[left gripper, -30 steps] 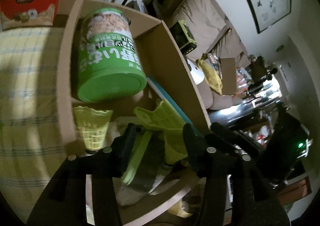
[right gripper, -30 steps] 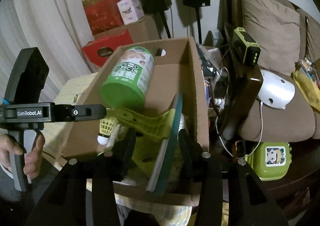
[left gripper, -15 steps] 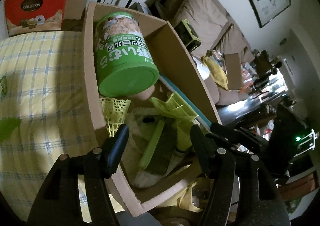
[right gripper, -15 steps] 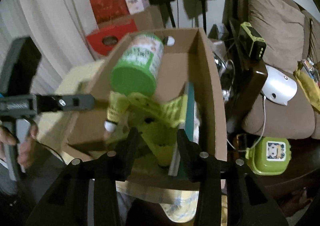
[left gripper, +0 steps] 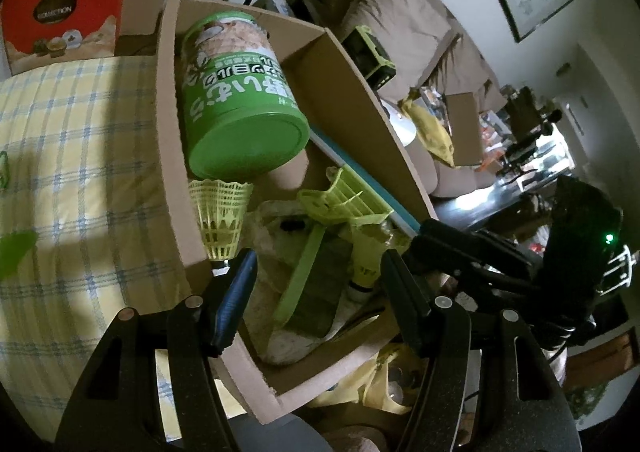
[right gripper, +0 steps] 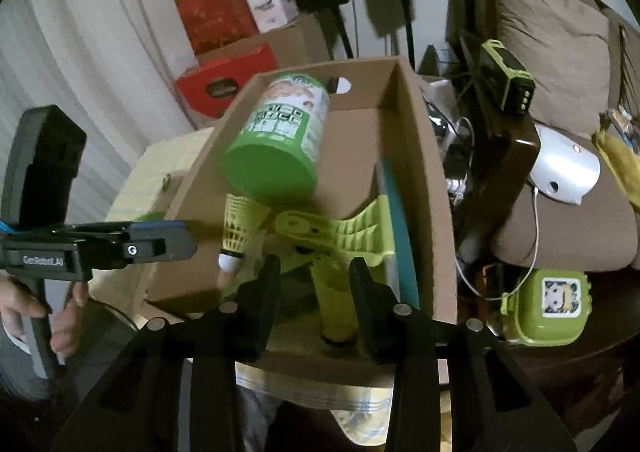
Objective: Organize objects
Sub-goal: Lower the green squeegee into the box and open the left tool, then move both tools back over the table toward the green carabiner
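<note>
Checked cloth (left gripper: 60,132) under cardboard box (left gripper: 168,140) holding green canister (left gripper: 240,108)

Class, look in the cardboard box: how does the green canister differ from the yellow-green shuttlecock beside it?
The green canister is far bigger than the shuttlecock. The canister is a solid, printed cylinder with a flat green end; the shuttlecock is an open mesh cone with a white tip. Both lie in the cardboard box, close together.

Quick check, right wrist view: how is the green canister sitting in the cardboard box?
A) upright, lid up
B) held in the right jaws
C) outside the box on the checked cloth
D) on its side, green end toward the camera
D: the green canister lies tipped on its side inside the cardboard box, its round green end facing the camera, just above the yellow shuttlecock.
</note>
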### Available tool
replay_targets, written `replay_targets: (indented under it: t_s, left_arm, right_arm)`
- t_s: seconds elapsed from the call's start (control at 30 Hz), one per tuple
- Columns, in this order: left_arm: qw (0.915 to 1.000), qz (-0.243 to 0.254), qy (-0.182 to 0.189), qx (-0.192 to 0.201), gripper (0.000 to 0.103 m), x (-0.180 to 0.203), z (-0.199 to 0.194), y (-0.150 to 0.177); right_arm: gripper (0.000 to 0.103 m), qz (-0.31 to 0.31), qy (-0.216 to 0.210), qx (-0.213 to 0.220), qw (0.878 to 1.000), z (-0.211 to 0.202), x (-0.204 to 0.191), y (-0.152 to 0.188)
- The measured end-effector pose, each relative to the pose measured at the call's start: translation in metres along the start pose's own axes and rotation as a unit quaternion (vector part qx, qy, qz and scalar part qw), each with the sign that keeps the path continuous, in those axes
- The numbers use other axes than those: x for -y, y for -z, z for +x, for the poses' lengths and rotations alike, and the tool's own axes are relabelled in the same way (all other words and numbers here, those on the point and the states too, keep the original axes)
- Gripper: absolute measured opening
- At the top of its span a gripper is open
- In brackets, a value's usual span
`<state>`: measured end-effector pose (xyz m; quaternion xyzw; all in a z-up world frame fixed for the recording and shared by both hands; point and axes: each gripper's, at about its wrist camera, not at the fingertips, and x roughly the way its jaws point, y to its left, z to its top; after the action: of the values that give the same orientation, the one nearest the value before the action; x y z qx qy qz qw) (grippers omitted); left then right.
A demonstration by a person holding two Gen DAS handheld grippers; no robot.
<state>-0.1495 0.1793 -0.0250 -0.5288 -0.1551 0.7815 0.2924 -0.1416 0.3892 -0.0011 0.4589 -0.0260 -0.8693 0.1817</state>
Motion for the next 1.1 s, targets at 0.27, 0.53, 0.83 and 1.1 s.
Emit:
replay_targets:
  t_s: [0.27, 0.53, 0.83, 1.1]
  left_arm:
    - [0.9998, -0.011, 0.015, 0.005, 0.062, -0.01, -0.013, 0.004]
    - [0.9997, -0.012, 0.012, 0.02, 0.063, -0.011, -0.031, 0.005]
    - [0.9994, -0.012, 0.003, 0.034, 0.067, -0.015, -0.053, 0.008]
    - [0.9987, -0.01, -0.011, 0.049, 0.076, -0.022, -0.071, 0.014]
  right_arm:
    - [0.039, 0.0, -0.021, -0.084, 0.996, 0.043, -0.004, 0.003]
    - [0.039, -0.026, -0.11, -0.11, 0.988, 0.048, -0.05, 0.004]
    - [0.047, -0.014, -0.063, -0.046, 0.997, 0.011, -0.05, -0.011]
    - [0.054, 0.023, -0.024, 0.017, 0.999, -0.035, -0.029, -0.02]
